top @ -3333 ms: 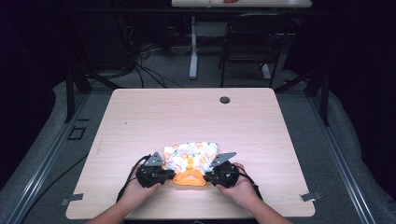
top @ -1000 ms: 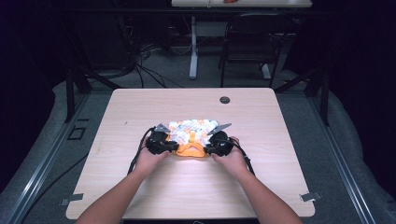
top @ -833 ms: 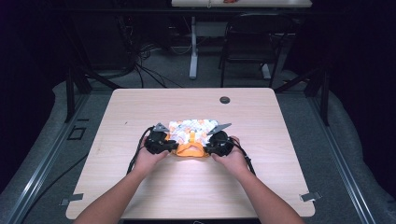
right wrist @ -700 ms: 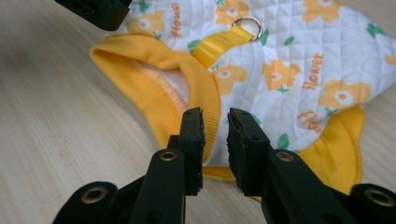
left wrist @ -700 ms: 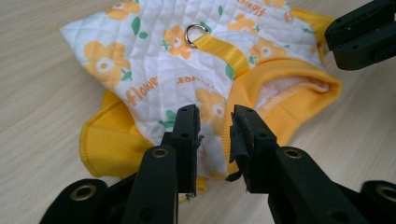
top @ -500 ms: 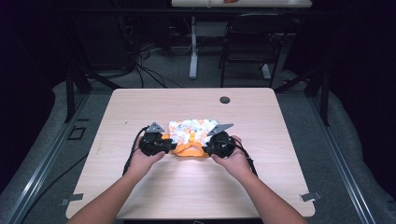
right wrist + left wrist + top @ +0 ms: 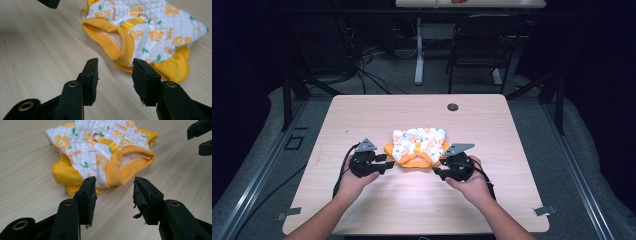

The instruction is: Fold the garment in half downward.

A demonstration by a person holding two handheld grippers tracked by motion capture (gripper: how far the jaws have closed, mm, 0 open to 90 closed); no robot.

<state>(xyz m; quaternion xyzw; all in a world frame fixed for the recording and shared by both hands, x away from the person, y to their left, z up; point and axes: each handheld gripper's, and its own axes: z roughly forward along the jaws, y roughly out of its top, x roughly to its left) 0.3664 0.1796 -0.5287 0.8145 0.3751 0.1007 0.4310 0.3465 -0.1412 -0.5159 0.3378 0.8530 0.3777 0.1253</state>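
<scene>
Near the middle of the pale wooden surface [image 7: 377,115] lay a small folded garment [image 7: 418,146], a quilted white vest printed with orange flowers and green leaves, trimmed in yellow-orange ribbing. A yellow strap ran down its back with a small metal ring [image 7: 96,136] sewn on (the sort of ring a lead might clip to). Its ribbed neck opening [image 7: 110,40] faced the person, gaping a little so that a pale lining showed inside.

The garment looked light, soft and limp; it would likely sag and unfold if lifted by one edge. The thick ribbed cuffs at its two near corners, or the collar band, seemed the firmest places to pinch, since the quilted panel would probably bunch and slip.

On either side of the garment's near edge, a person's hands held two black grippers. The left gripper [image 7: 388,166] sat just beside the garment's left cuff, its fingers [image 7: 86,197] spread apart and holding nothing, apart from the cloth. The right gripper [image 7: 437,170] sat just beside the right cuff, its fingers [image 7: 145,80] likewise parted and empty.

Farther out, a small dark round fitting [image 7: 453,107] was set into the surface near its far edge. Beyond that stood a dim floor with cables [image 7: 367,70] and a dark chair [image 7: 477,50].
</scene>
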